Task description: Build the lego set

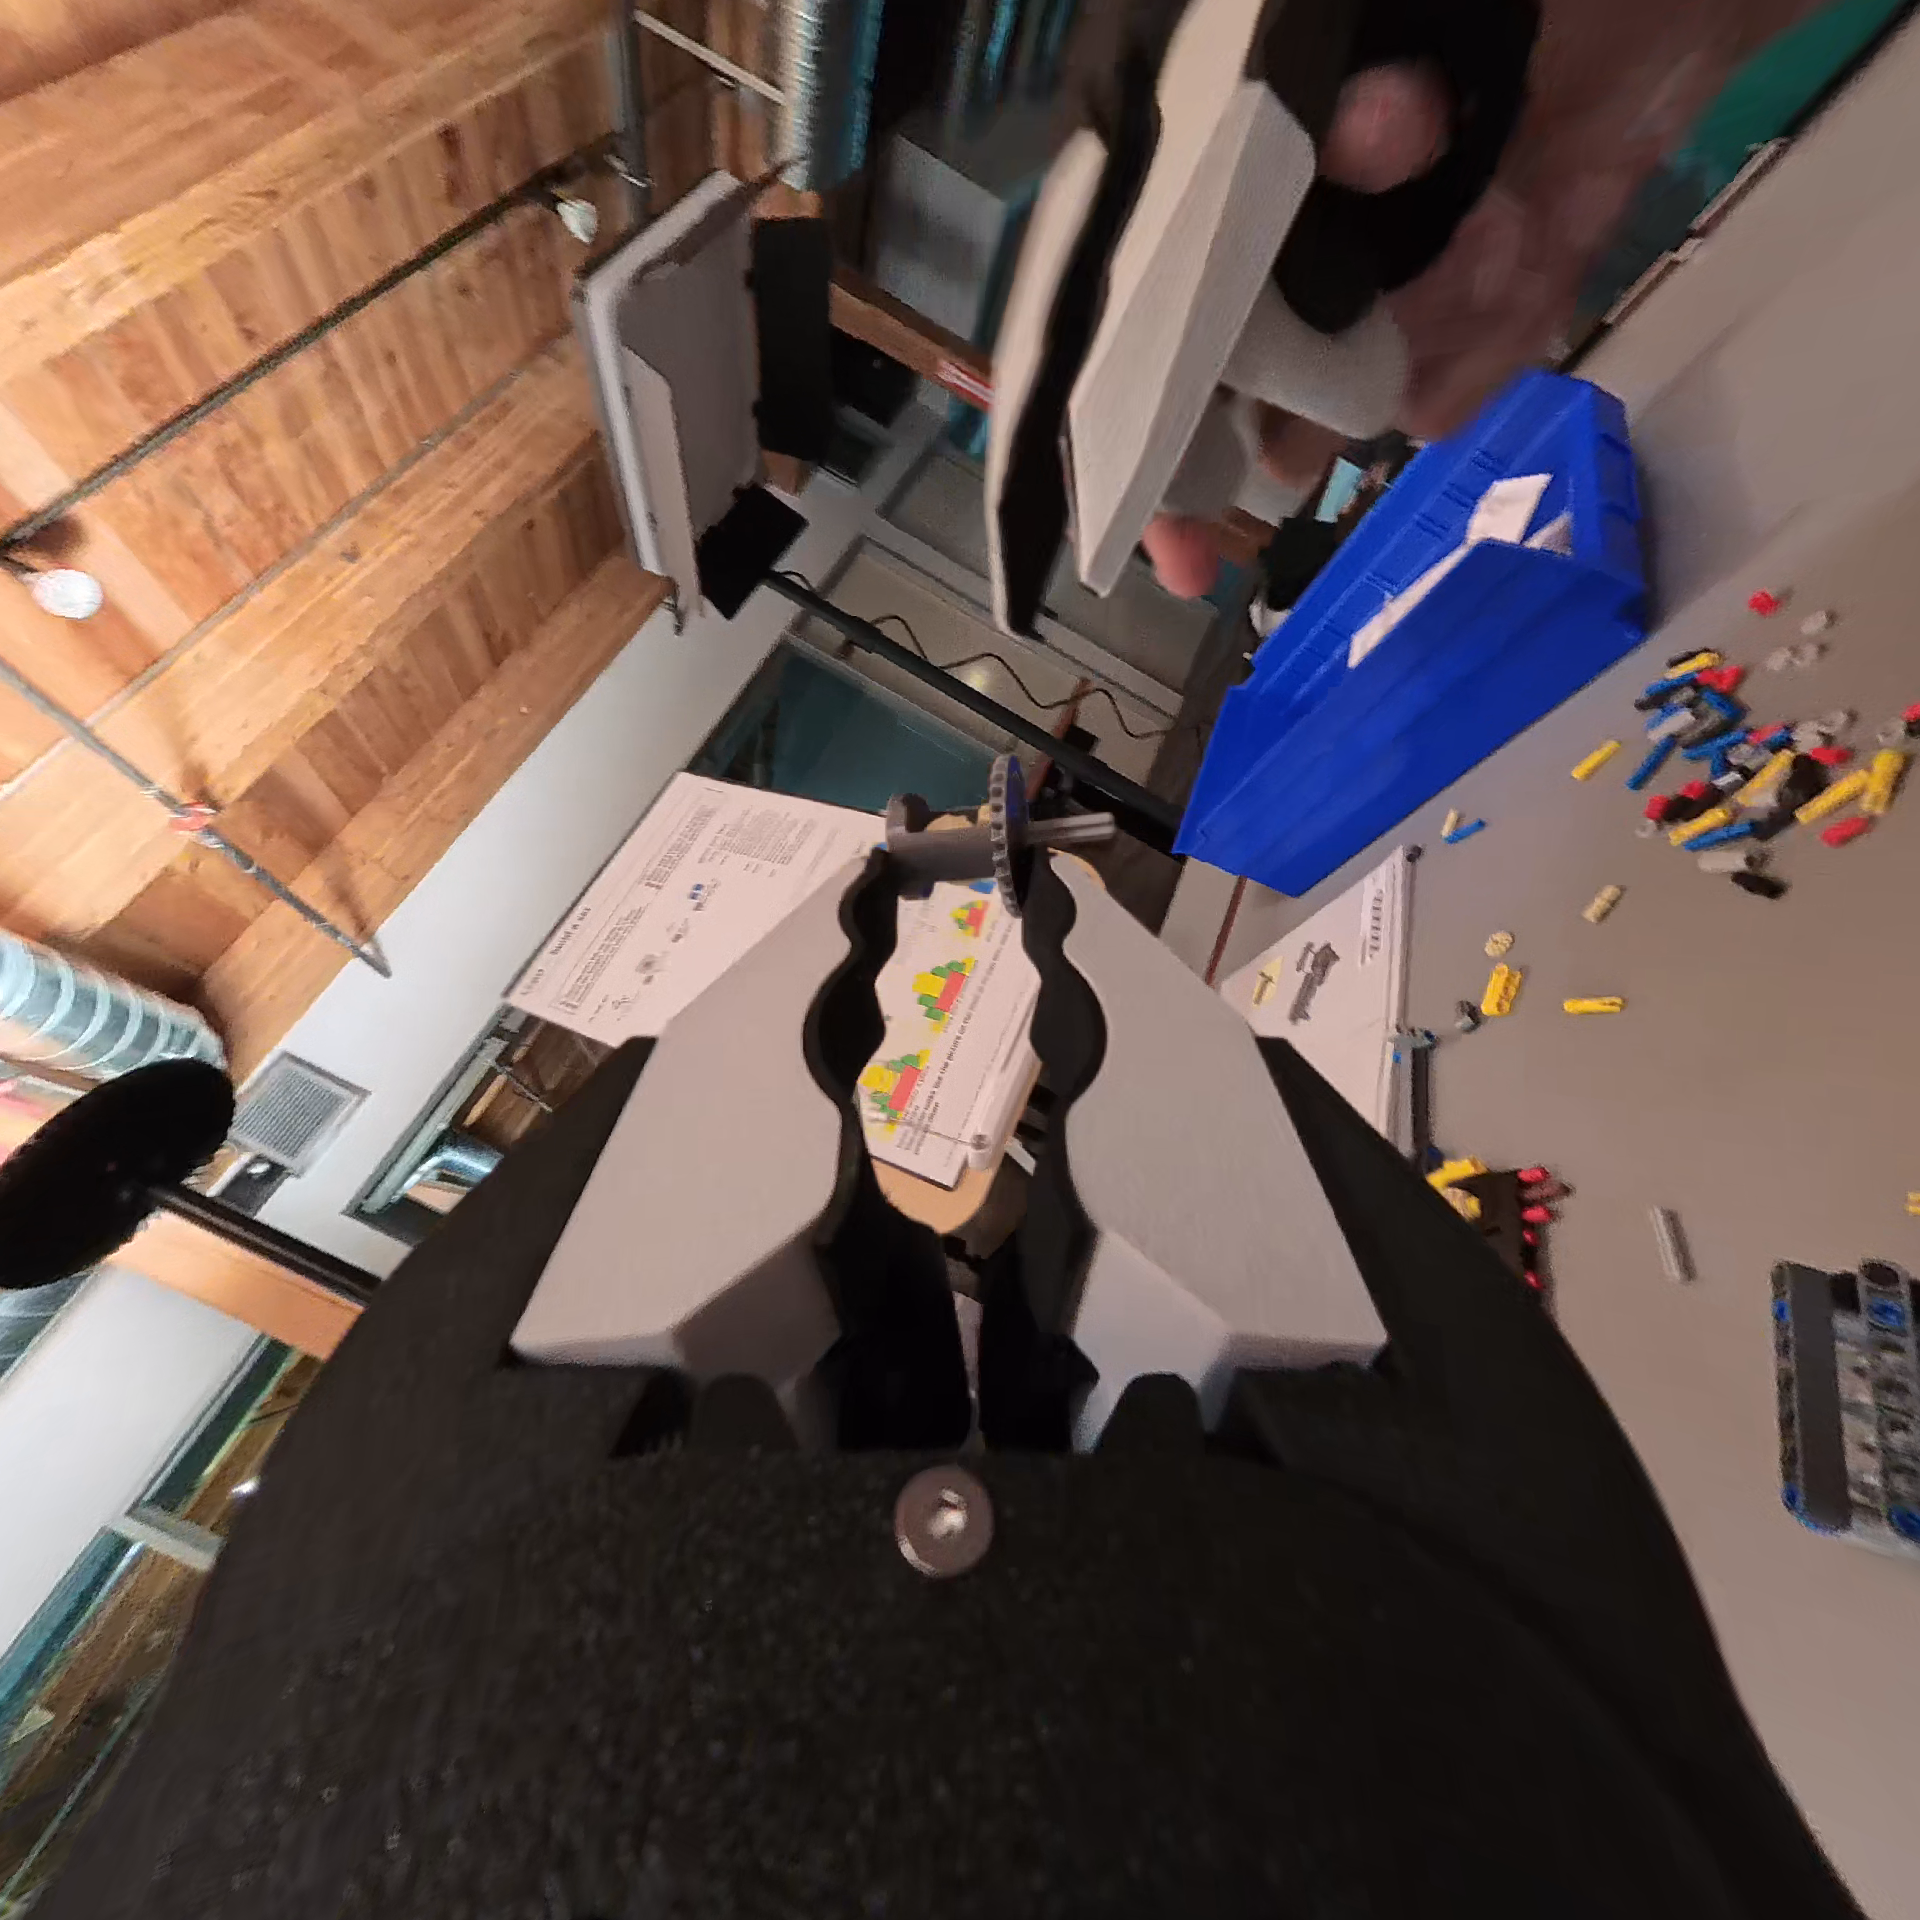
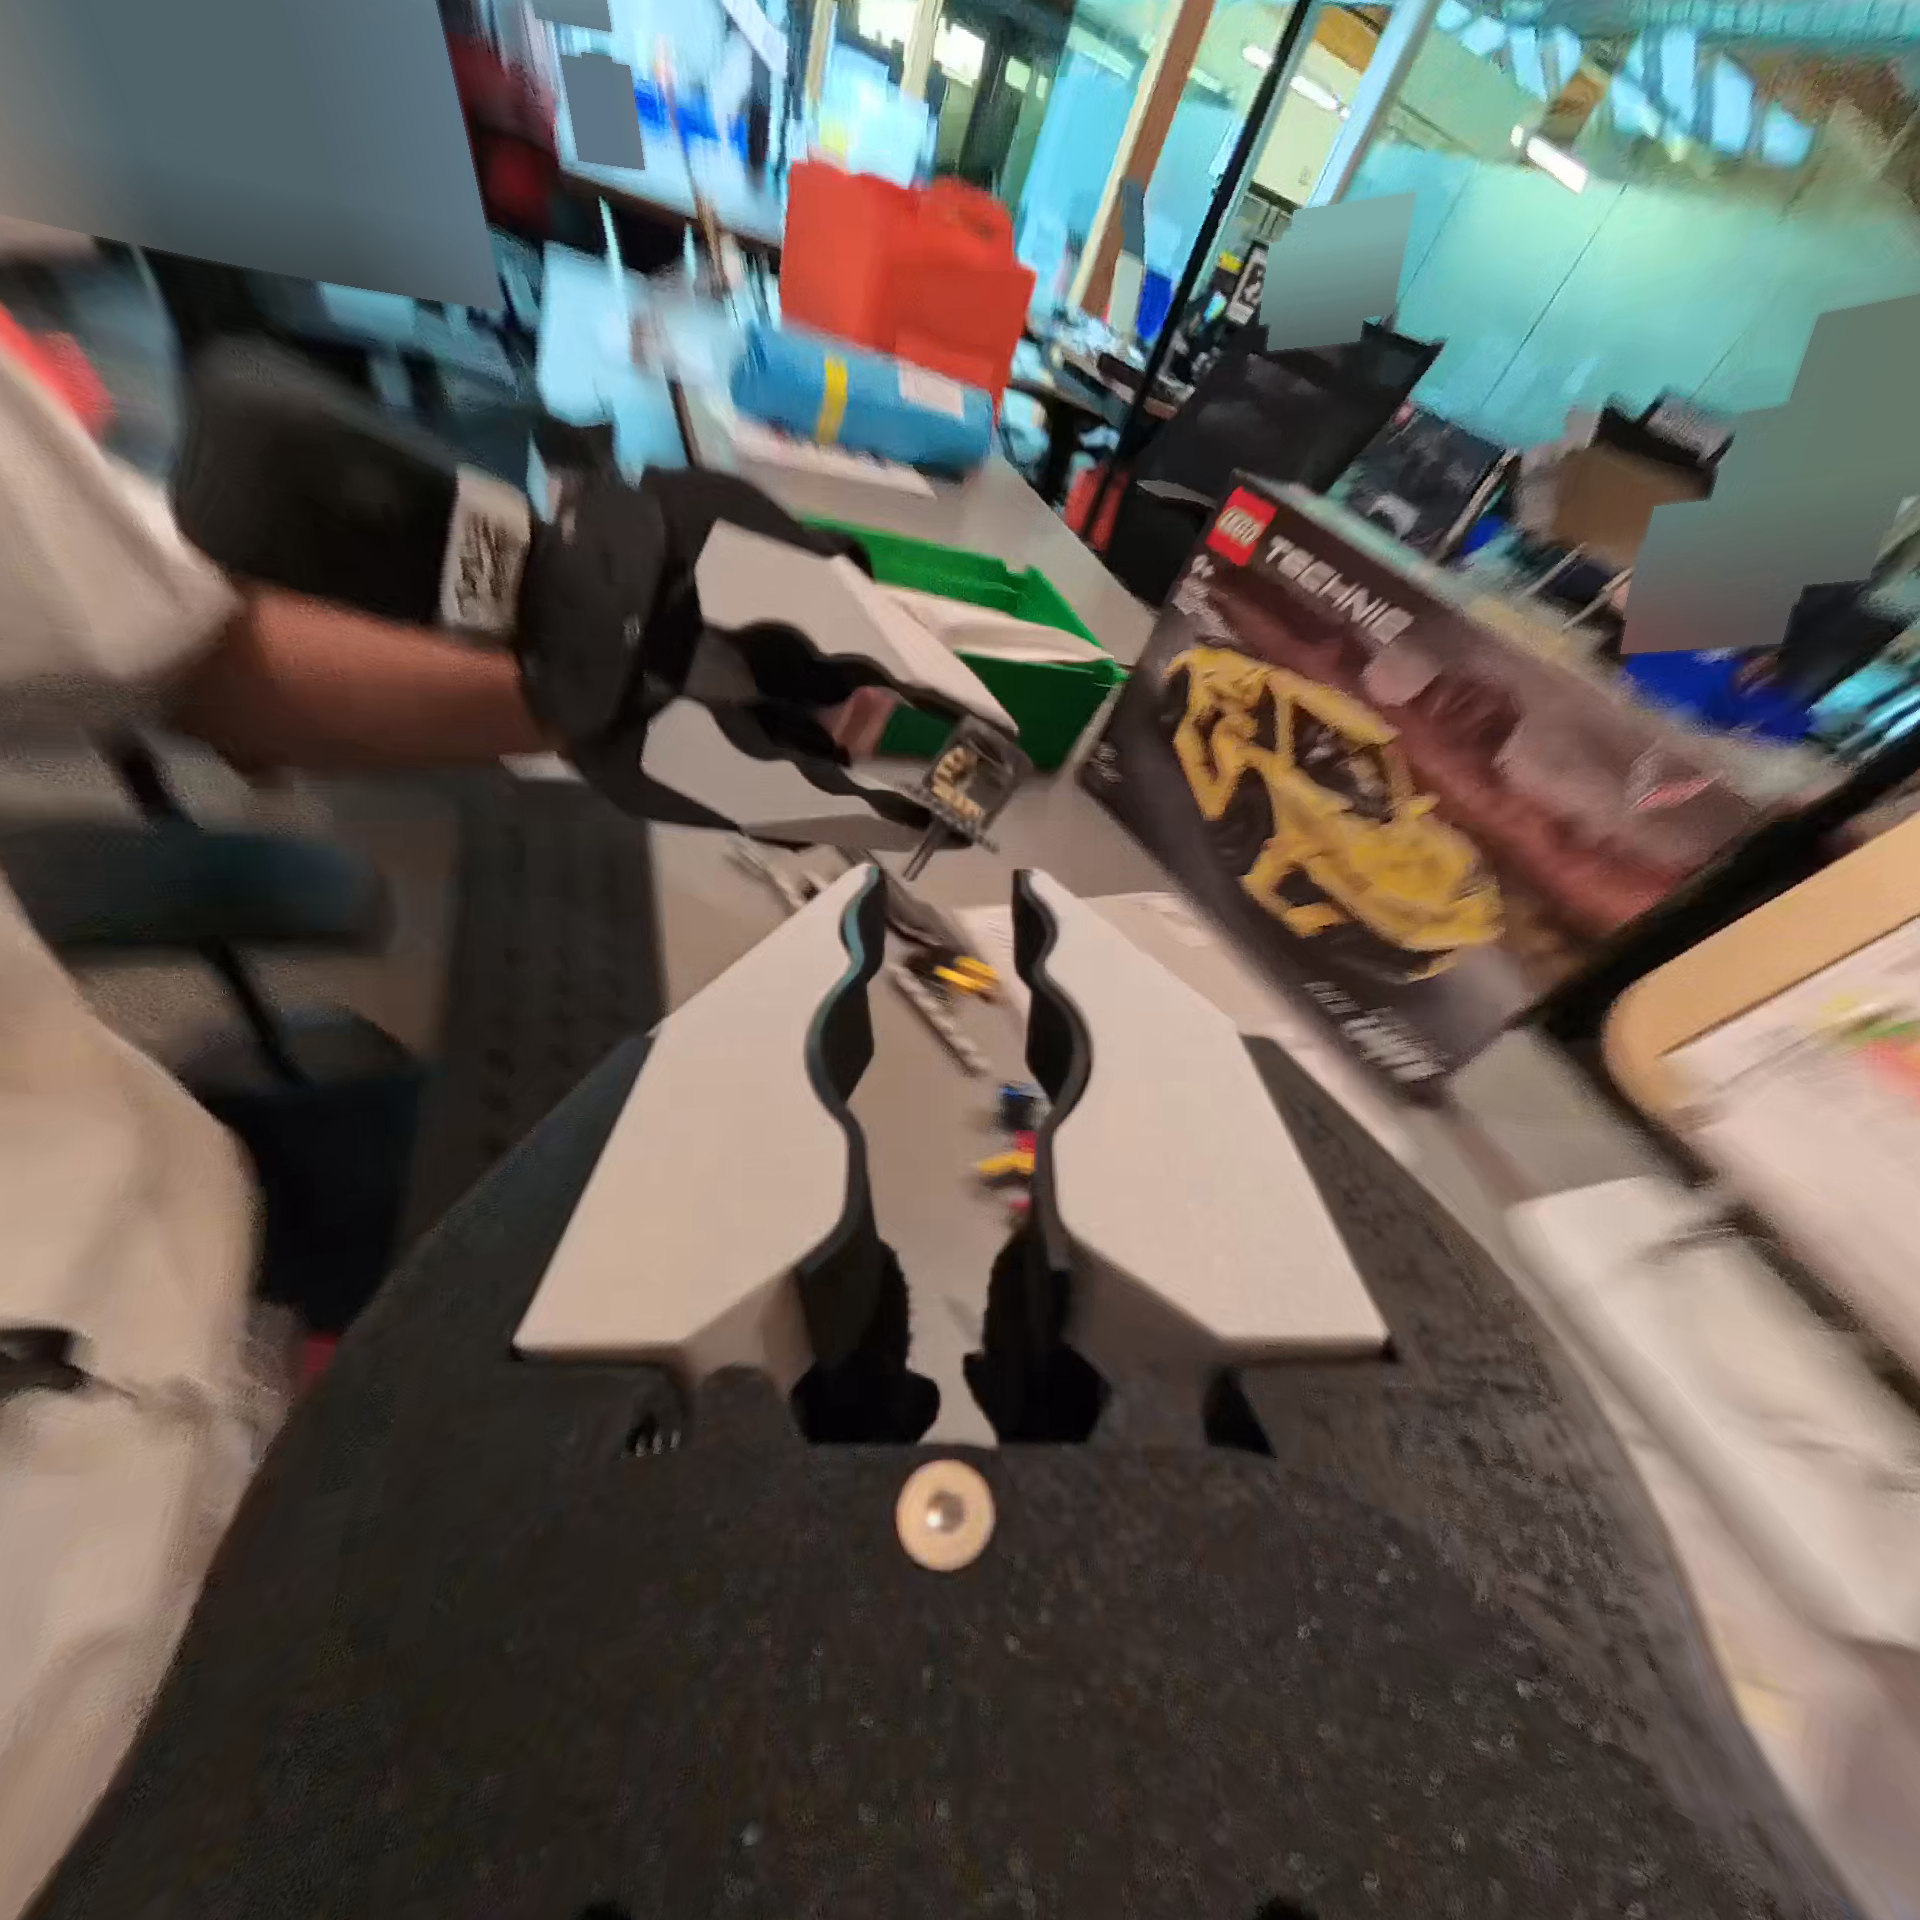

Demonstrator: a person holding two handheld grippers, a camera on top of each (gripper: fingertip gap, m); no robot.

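My left gripper [image 1: 956,873] is shut on a short grey axle with a dark gear [image 1: 1003,831] on it, held in the air at the fingertips, well above the grey table [image 1: 1714,1122]. In the right wrist view the left gripper [image 2: 961,774] comes in from the left with the same gear piece [image 2: 966,779]. My right gripper [image 2: 945,883] is open and empty, its tips just below and in front of that piece. It also shows in the left wrist view [image 1: 1060,592], above and beyond the gear, blurred.
A blue bin [image 1: 1434,644] lies on the table beside a scatter of loose pieces [image 1: 1766,758]. A part-built grey and blue assembly [image 1: 1849,1403] sits nearer. Instruction sheets [image 1: 727,904] stand behind. A green bin [image 2: 997,644] and the set's box [image 2: 1351,790] stand ahead. Left tips to right tips: about 5 cm.
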